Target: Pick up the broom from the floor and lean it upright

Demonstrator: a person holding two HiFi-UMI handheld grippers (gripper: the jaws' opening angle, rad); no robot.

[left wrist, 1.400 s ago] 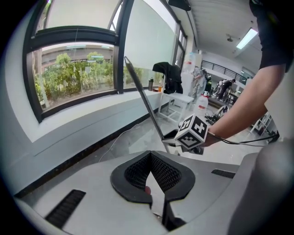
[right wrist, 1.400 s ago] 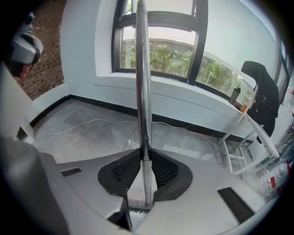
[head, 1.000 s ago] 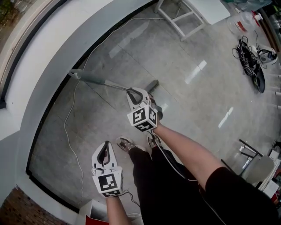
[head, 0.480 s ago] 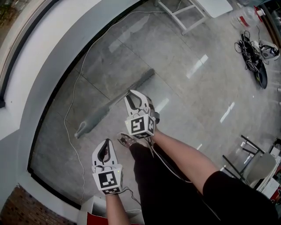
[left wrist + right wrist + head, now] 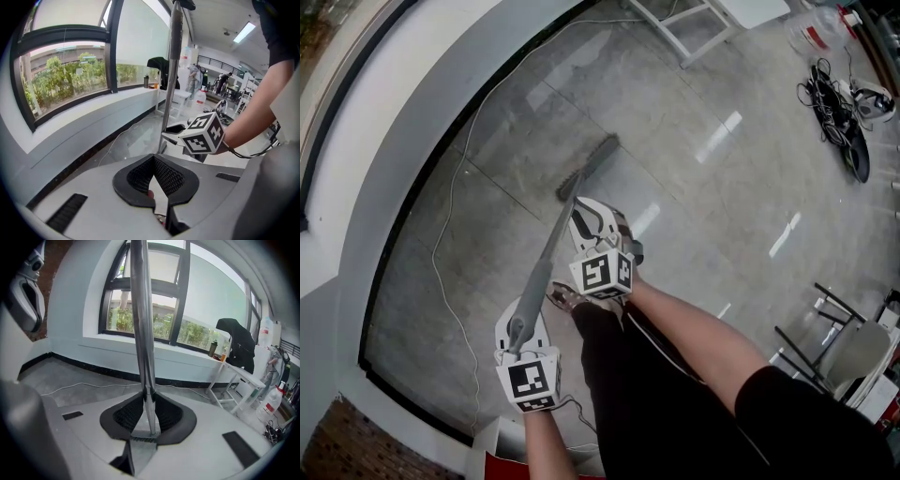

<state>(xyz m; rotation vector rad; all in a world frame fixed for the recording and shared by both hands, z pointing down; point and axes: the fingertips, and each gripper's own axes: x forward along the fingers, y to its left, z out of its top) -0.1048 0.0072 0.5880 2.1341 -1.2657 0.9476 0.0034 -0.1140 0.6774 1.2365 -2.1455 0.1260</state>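
The broom stands nearly upright: its brush head rests on the grey floor and its grey handle rises toward the camera. My right gripper is shut on the handle low down; in the right gripper view the handle runs straight up from between the jaws. My left gripper hangs lower left, apart from the broom, with the handle's top end passing in front of it. Its jaws are together with nothing in them. From there the handle and the right gripper show ahead.
A curved white sill and window wall bound the floor on the left. A white cable trails along it. White table legs stand at the top, a black cable bundle at upper right, a chair at lower right.
The broom handle swung up from lying low over the floor to nearly upright, its free end rising toward the camera. The right gripper stayed shut on it; the left gripper barely moved.
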